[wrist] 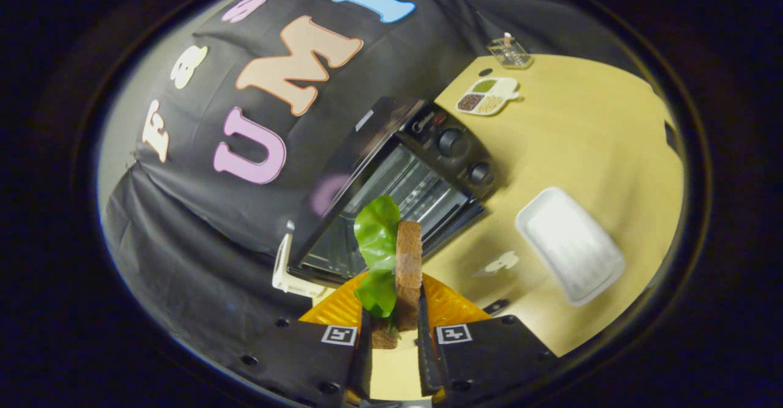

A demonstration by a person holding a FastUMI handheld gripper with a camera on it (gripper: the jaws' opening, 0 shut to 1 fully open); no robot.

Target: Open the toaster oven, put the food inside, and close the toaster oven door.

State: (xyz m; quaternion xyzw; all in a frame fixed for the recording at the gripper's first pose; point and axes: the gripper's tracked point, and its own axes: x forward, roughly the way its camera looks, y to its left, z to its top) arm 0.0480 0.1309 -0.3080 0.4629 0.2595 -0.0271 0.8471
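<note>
Between the two fingers of the tool (394, 328) stands the sandwich (400, 267), a slice of brown bread with a green lettuce leaf against its left face, held upright; both fingers look pressed on its lower end, so the tool is pinching the food. Just ahead of the fingertips, beneath the sandwich, lies an orange ribbed tray (449, 307), and the food seems lifted clear of it, though the fisheye bend makes that hard to settle. Beyond the tray sits the toaster oven (404, 181) on the yellow worktop (581, 145), its door (339, 188) swung open and the wire rack (422, 191) bare inside. To the right of the oven, well apart from it, rests a white tray (569, 243). Farther back are a divided dish of grains (487, 95) and a clear container (509, 52). The opening step looks done; the placing step is in hand. The next move calls for carrying the sandwich forward past the open door, keeping the grip firm and the leaf from snagging, then setting it on the rack
</note>
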